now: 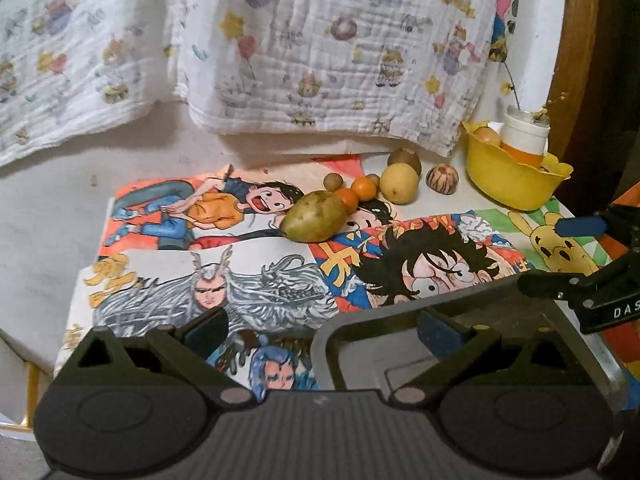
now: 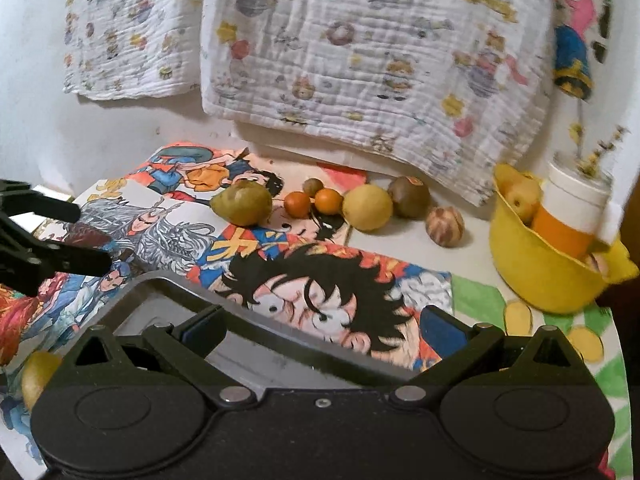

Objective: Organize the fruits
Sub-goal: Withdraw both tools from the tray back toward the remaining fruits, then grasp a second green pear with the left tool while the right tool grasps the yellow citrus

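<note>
1. Both jaws stand wide and hold nothing: your left gripper point(image 1: 320, 332) and right gripper point(image 2: 320, 330) hover over the near edge of the grey tray point(image 2: 168, 280), which looks bare where you can see into it.
2. Your fruit sits in a loose row at the back of the cartoon mat point(image 1: 240, 288): a green pear point(image 1: 314, 217), two small oranges point(image 1: 358, 192) touching each other, a yellow round fruit point(image 1: 399, 183), a brown fruit point(image 1: 405, 159) behind it, and a striped nut-like one point(image 1: 441, 177) just beside.
3. More fruit lies in the yellow bowl point(image 1: 508, 184), next to a white-and-orange jar point(image 1: 524, 138).
4. Expect the pear to be firm, smooth and a little heavy; take it across its widest part, since the tapered end will likely slip.
5. Oranges are light and roll easily; close gently across the middle.
6. Readable writing: only "DAS" on the right gripper's arm, in the left view. The brown fruit carries a small sticker, too small to read.
</note>
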